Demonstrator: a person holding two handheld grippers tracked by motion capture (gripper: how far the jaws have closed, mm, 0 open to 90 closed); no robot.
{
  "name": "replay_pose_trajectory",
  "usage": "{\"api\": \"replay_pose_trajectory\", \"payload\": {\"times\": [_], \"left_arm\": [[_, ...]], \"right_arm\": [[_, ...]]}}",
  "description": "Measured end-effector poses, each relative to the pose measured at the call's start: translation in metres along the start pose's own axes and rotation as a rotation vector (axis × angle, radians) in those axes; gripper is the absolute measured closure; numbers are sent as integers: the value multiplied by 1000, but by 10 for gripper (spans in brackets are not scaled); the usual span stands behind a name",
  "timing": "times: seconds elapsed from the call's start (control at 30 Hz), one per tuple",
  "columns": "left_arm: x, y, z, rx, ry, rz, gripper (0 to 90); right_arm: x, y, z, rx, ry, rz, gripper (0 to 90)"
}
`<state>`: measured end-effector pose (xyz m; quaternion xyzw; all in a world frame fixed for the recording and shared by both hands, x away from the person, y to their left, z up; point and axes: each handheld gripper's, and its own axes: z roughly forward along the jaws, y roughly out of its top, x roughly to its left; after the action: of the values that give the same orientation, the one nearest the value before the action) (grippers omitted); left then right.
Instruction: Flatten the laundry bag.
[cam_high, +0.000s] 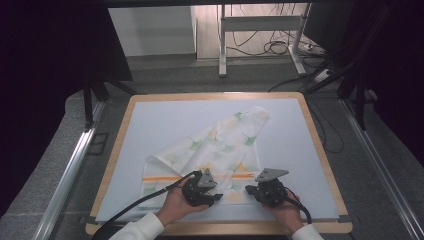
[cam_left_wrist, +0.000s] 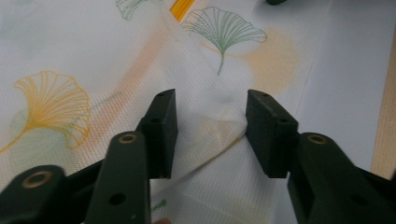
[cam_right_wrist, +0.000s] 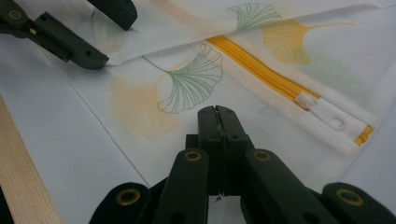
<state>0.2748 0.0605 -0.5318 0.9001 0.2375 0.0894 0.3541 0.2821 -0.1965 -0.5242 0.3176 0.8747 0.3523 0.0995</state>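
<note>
- Our cloth (cam_high: 210, 150) with leaf prints lies folded on the white table (cam_high: 160, 120), reaching its near edge.
- Our left gripper (cam_left_wrist: 211, 126) stands open around a raised fold, not pinching.
- Our right gripper (cam_right_wrist: 218, 119) is closed tight, holding nothing.

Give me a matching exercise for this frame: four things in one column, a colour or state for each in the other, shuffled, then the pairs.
Things
1. left gripper
2. right gripper
3. zipper
4. table edge

States or colours
A. bare wood
B. jaws apart, a raised fold of the cloth between them
C. orange-yellow
D. jaws closed together, low over the cloth

Pairs: 1-B, 2-D, 3-C, 4-A
</note>
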Motion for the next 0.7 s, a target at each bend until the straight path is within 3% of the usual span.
{"api": "replay_pose_trajectory", "payload": {"times": [0.1, 0.27, 0.43, 0.7], "left_arm": [[1, 0, -1, 3, 16, -7, 704], [5, 1, 0, -5, 23, -26, 798], [4, 1, -2, -24, 43, -19, 862], [8, 4, -11, -61, 59, -18, 872]], "right_arm": [[0, 0, 0, 1, 0, -2, 893], [0, 0, 0, 1, 0, -7, 893], [0, 0, 0, -3, -2, -10, 893], [0, 0, 0, 0, 2, -11, 893]]}}
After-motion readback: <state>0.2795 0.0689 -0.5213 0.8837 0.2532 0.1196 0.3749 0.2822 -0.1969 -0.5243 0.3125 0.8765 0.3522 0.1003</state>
